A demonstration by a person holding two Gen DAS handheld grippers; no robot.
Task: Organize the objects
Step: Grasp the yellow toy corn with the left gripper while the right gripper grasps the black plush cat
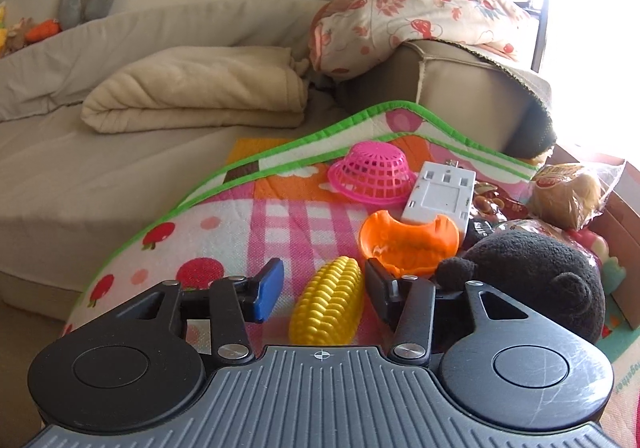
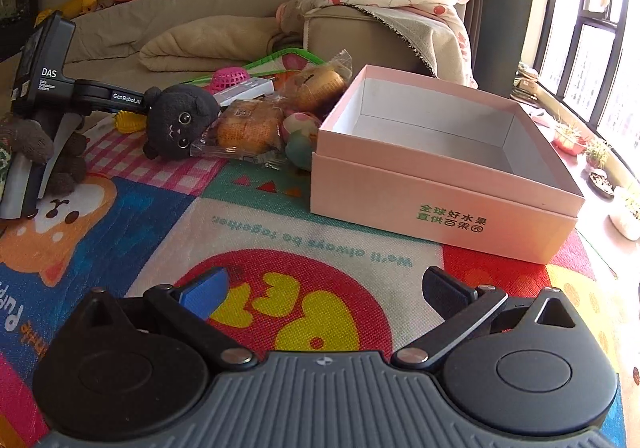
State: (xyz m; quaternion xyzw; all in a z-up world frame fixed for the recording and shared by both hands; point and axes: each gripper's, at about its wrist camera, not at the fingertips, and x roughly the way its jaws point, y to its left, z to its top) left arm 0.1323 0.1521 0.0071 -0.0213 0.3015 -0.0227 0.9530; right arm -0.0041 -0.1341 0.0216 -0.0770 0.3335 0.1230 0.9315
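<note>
In the left wrist view my left gripper (image 1: 322, 290) is open around a yellow toy corn cob (image 1: 328, 302) lying on the play mat; its pads do not touch it. An orange toy shell (image 1: 408, 244), a pink basket (image 1: 372, 172), a white plastic block (image 1: 440, 196), a black plush cat (image 1: 532, 276) and wrapped bread (image 1: 568, 192) lie beyond. In the right wrist view my right gripper (image 2: 326, 294) is open and empty above the mat, in front of an open pink box (image 2: 440, 184). The cat (image 2: 180, 120), bread (image 2: 248, 128) and left gripper (image 2: 100, 94) show at the left.
The colourful play mat (image 2: 280, 232) covers the floor. A beige sofa (image 1: 100, 160) with a folded blanket (image 1: 200, 92) and a floral quilt (image 1: 420, 12) stands behind. Windows and small plant pots (image 2: 568, 136) are at the right. A painted toy egg (image 2: 300, 128) lies by the box.
</note>
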